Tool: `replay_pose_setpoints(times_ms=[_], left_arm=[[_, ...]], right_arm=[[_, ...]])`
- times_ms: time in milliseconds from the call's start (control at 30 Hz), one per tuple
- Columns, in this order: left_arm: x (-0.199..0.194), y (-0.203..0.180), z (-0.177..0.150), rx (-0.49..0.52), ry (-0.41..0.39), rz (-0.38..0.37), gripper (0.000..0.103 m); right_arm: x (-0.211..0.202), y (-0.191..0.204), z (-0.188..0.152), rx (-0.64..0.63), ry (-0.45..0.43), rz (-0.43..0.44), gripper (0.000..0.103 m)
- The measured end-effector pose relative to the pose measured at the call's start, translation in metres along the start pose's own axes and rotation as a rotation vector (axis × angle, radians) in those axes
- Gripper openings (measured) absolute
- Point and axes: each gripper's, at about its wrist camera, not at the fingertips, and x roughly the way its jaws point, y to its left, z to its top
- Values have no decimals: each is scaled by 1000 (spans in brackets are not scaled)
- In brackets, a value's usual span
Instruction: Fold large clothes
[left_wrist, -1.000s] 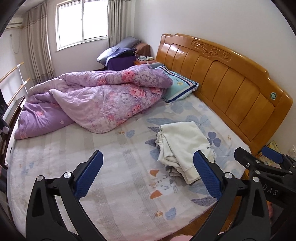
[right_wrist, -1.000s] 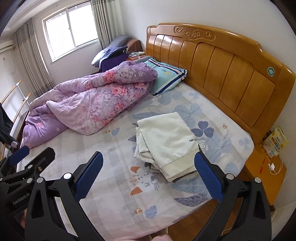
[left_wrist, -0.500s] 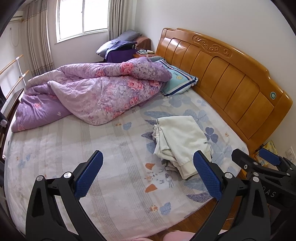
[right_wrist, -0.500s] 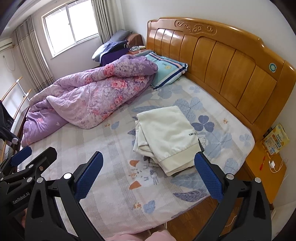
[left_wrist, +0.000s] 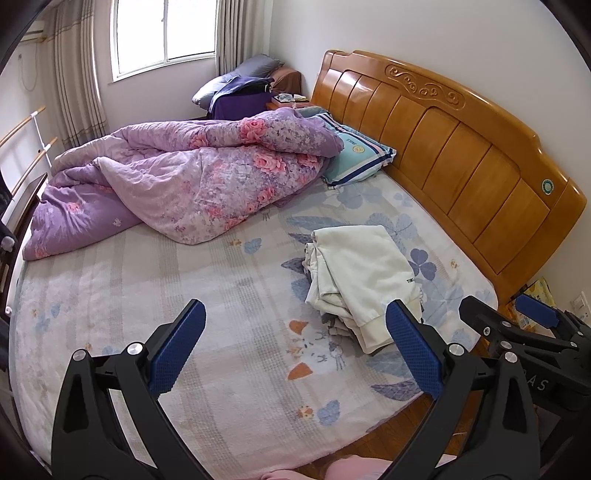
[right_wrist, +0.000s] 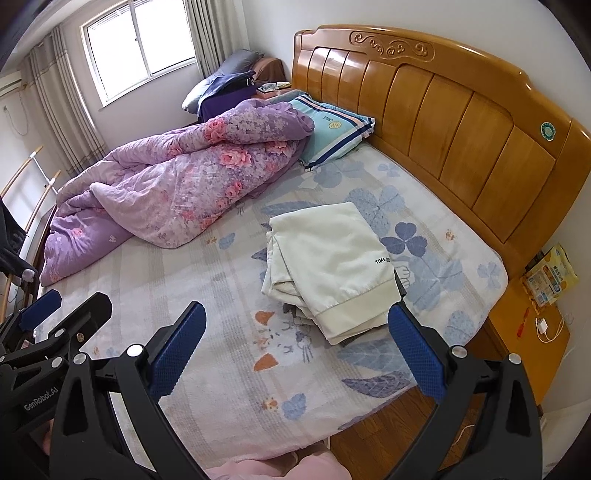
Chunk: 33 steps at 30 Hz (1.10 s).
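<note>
Garment: one cream folded garment (right_wrist: 328, 266) lies on the bed sheet (right_wrist: 207, 302), on the headboard side, with small dark lettering near its ribbed hem; greyish layers show under its near corner.
Bedding count: one purple floral quilt (left_wrist: 192, 184), bunched at the far side; one striped blue pillow (right_wrist: 332, 129) against the one wooden headboard (right_wrist: 461, 107), the quilt overlapping its edge.
Grippers count: two, each with two blue-padded fingers.
Edges: the garment's hem lies near the mattress's near edge; wood floor (right_wrist: 373, 439) shows just past that edge; one bedside cabinet (right_wrist: 524, 347) stands beside the bed's corner.
Open room: a broad bare stretch of sheet lies between garment and quilt, and to the garment's left.
Left gripper (left_wrist: 293, 354): spread wide; holding nothing, touching nothing; raised above the near edge.
Right gripper (right_wrist: 297, 354): likewise spread wide and empty; the garment shows between its pads, not touched.
</note>
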Motion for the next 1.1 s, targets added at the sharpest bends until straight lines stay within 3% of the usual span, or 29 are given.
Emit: replay_pose_setpoints(times_ms=[1100], left_arm=[[4, 0, -5, 10, 10, -23, 98]], right_arm=[[9, 2, 1, -15, 30, 7, 95]])
